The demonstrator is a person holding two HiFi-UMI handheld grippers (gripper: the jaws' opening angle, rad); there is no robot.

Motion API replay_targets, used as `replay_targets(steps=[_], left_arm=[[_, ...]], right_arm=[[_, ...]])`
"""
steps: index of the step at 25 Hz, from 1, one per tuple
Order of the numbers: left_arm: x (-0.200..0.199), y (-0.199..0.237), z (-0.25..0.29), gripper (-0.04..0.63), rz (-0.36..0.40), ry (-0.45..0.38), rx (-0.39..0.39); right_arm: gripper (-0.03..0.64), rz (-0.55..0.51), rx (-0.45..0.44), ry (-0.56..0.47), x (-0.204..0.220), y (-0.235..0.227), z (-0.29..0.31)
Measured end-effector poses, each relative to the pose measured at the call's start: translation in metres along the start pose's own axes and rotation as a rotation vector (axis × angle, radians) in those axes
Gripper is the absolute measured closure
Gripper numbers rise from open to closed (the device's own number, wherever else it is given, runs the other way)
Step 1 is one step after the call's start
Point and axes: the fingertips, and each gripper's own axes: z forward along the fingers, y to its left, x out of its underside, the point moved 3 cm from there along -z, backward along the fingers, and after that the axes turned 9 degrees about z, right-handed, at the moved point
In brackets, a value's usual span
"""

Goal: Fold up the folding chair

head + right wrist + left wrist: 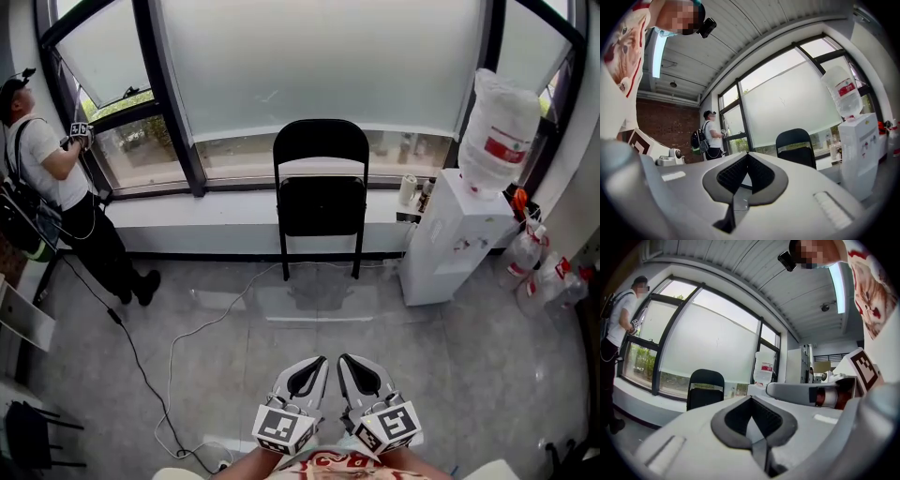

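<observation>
- The left gripper [311,373] has its jaws clenched tip to tip, with nothing between them.
- The right gripper [362,373] is just beside it, jaws likewise pressed together and empty. Both point level towards the window wall.
- The black metal folding chair [321,202] stands straight ahead of both sets of jaws and well apart from them. It is unfolded, with its backrest upright towards the frosted window [319,56] and its seat facing the person.
- The chair's long axis runs upright. It lines up roughly between the grippers, so neither looks clearly nearer.
- The grey tiled floor [431,375] between the jaws and the chair is open, so nothing seems to block a straight approach.
- A thin white cable [178,342] loops across the floor to the left of that line and could catch a foot.
- A white water dispenser topped with an upturned bottle [450,234] stands near the chair's right side, so there is less room to swing there.
- A person in a white shirt [47,169] stands at the far-left window, well clear of the chair.
</observation>
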Motion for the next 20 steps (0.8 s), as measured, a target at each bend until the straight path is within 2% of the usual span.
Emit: replay_targets(steps=[3, 7, 13, 20], left_arm=[[-0.014, -0.002, 0.000, 0.594, 0.028, -0.035, -0.030], [-0.025, -0.014, 0.002, 0.594, 0.006, -0.060, -0.043], [-0.016, -0.032, 0.007, 0.594, -0.001, -0.005, -0.020], [-0.027, -0.035, 0.004, 0.594, 0.030, -0.051, -0.030]], right_arm=[[0.595, -0.019, -0.016, -0.003, -0.012, 0.001, -0.004], [0.595, -0.049, -0.033, -0.016, -0.030, 0.001, -0.015], [0.595, -0.061, -0.042, 0.002, -0.028, -0.004, -0.025], [0.595, -0.079, -0.054, -0.018, -0.033, 0.002, -0.032]])
